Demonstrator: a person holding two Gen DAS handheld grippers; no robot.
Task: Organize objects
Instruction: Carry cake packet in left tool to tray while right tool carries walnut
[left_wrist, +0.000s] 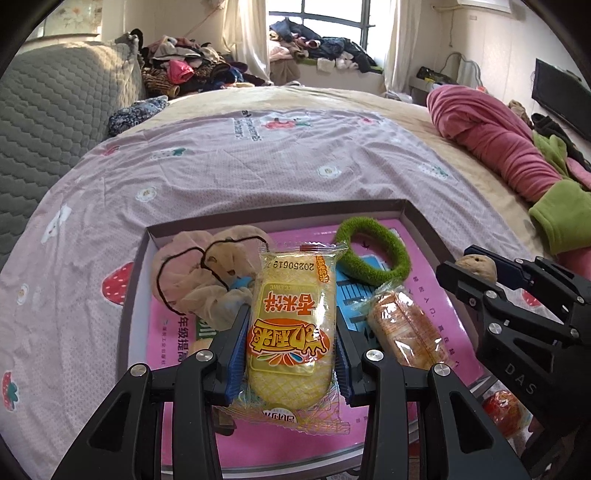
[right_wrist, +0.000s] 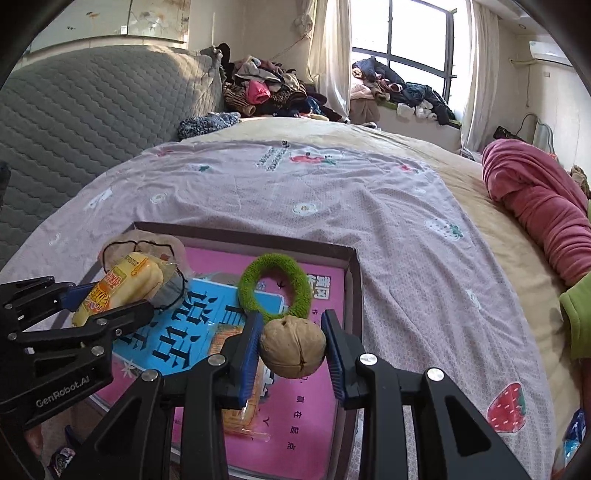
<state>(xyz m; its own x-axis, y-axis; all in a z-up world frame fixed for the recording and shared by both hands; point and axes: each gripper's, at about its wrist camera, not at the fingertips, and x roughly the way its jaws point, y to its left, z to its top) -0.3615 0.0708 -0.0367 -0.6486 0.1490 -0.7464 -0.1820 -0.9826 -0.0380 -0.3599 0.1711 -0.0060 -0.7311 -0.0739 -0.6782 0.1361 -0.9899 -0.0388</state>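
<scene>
My left gripper (left_wrist: 291, 325) is shut on a yellow snack packet (left_wrist: 291, 328) and holds it above a shallow box lid (left_wrist: 424, 218) that lies on the bed. My right gripper (right_wrist: 291, 345) is shut on a walnut (right_wrist: 293, 345) over the same lid; it also shows in the left wrist view (left_wrist: 476, 266). In the lid lie a green hair ring (left_wrist: 373, 251), a beige scrunchie (left_wrist: 199, 273) and a wrapped bread snack (left_wrist: 406, 332), on a pink book cover (right_wrist: 295, 424). The left gripper with the packet (right_wrist: 122, 286) shows at the left of the right wrist view.
The lid rests on a lilac strawberry-print sheet (left_wrist: 258, 166). A rolled pink and green blanket (left_wrist: 498, 140) lies to the right. A grey quilted headboard (left_wrist: 48, 110) stands at the left. Clothes are piled by the window (left_wrist: 321, 48). A red wrapped item (left_wrist: 502, 406) lies near the lid's right corner.
</scene>
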